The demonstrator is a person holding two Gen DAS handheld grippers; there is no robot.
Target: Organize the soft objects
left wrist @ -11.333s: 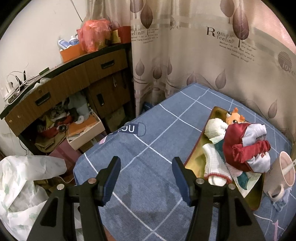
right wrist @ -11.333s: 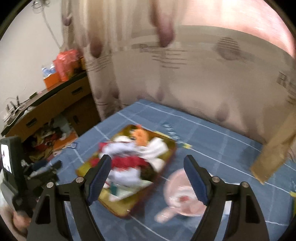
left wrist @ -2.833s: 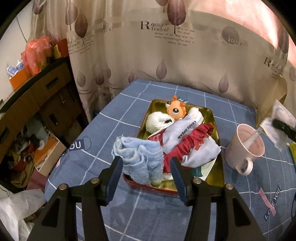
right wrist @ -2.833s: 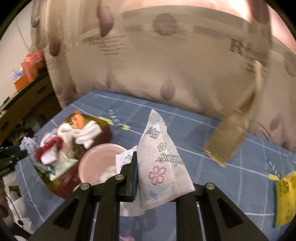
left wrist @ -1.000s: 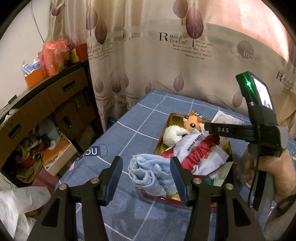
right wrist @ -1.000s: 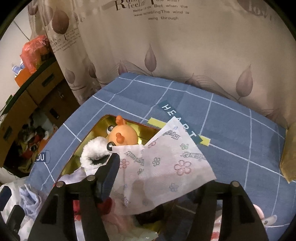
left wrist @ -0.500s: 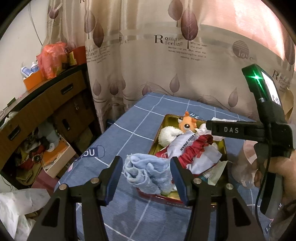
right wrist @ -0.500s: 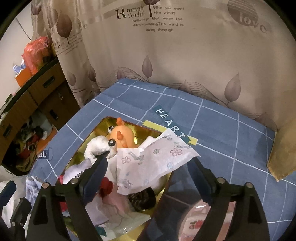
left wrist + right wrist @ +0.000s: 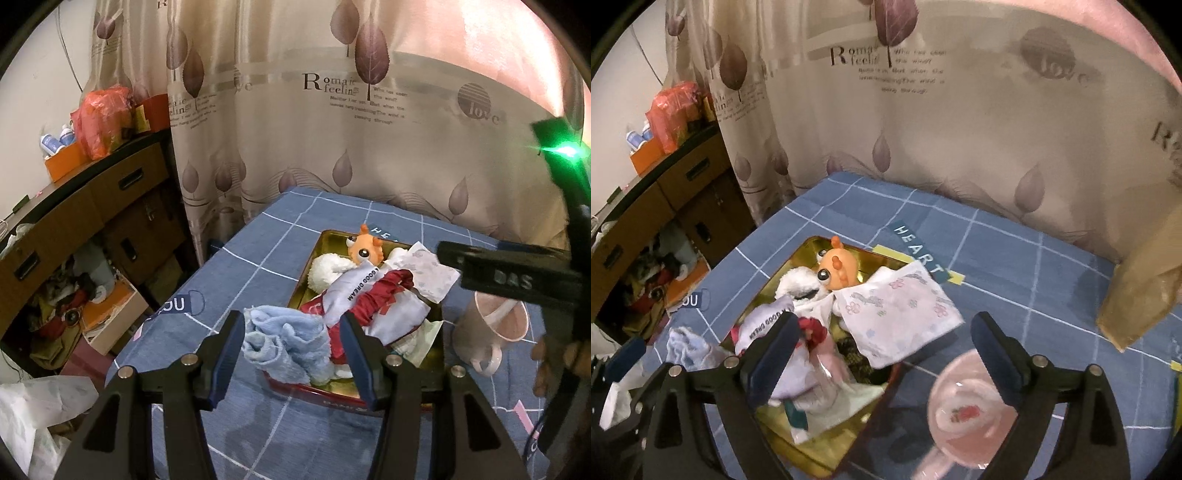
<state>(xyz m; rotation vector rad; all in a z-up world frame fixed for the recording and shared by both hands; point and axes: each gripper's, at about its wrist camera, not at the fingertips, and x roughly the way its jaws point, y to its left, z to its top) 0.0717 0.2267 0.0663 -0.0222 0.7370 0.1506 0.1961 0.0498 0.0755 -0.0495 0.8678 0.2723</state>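
A gold tin tray (image 9: 317,254) (image 9: 783,276) on the blue checked tablecloth holds soft things: an orange plush toy (image 9: 364,248) (image 9: 836,272), a white fluffy piece (image 9: 325,271), a red and white cloth (image 9: 384,295), a light blue towel (image 9: 284,341) at its near end, and a flowered tissue pack (image 9: 899,314) (image 9: 424,275) lying on its far right edge. My left gripper (image 9: 291,354) is open and empty, just short of the towel. My right gripper (image 9: 882,360) is open and empty above the tray's right side.
A pink mug (image 9: 971,417) (image 9: 495,332) stands right of the tray. A brown paper bag (image 9: 1141,291) leans at the far right. A curtain hangs behind the table. A wooden dresser (image 9: 74,206) and floor clutter lie to the left.
My right gripper has opened and let go of the tissue pack, which now lies on the tray's edge, and has drawn back. The left gripper has barely moved.
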